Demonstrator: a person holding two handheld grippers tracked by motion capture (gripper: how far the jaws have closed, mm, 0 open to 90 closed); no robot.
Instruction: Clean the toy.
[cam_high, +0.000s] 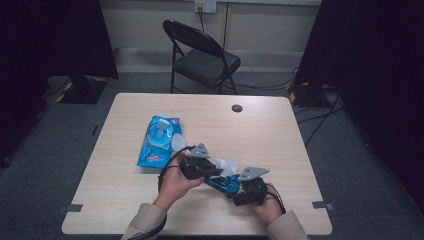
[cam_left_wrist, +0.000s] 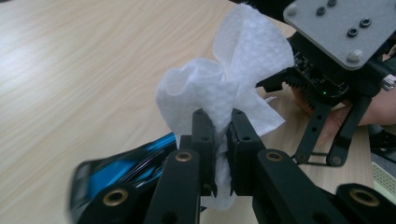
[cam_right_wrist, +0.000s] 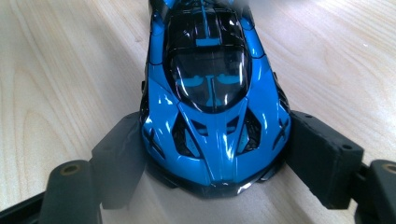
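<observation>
We saw the work gathered near the front edge of the wooden table (cam_high: 260, 125), slightly right of its middle, with both hands close together above the last strip of tabletop before the person's side. The far half of the table lay open, broken by a small dark grommet hole (cam_high: 237, 108) near the far edge, and the right side was open as well. To the left of the hands lay a blue pack of wet wipes (cam_high: 159, 141), well inside the left edge and just beside the left gripper (cam_high: 216, 167), so room for moving on that side was tighter. Beyond the table stood a black folding chair (cam_high: 202, 55) on the grey carpet, apart from the table's far edge. In the left gripper view, the left gripper (cam_left_wrist: 219, 135) had its jaws pressed nearly together, pinching a white wipe (cam_left_wrist: 224, 88) that bunched and flared above the jaw tips and hung a little below them. Under that gripper a blurred part of the blue toy car (cam_left_wrist: 126, 163) showed just over the table. The right gripper (cam_high: 235, 187) held the blue toy car (cam_high: 222, 182) between the two hands in the high view. In the right gripper view, the right gripper (cam_right_wrist: 215, 154) had its jaws spread wide, one pad against each flank of the blue toy car (cam_right_wrist: 210, 93) at its near end, and the car pointed away along the wood grain, close over the tabletop.
</observation>
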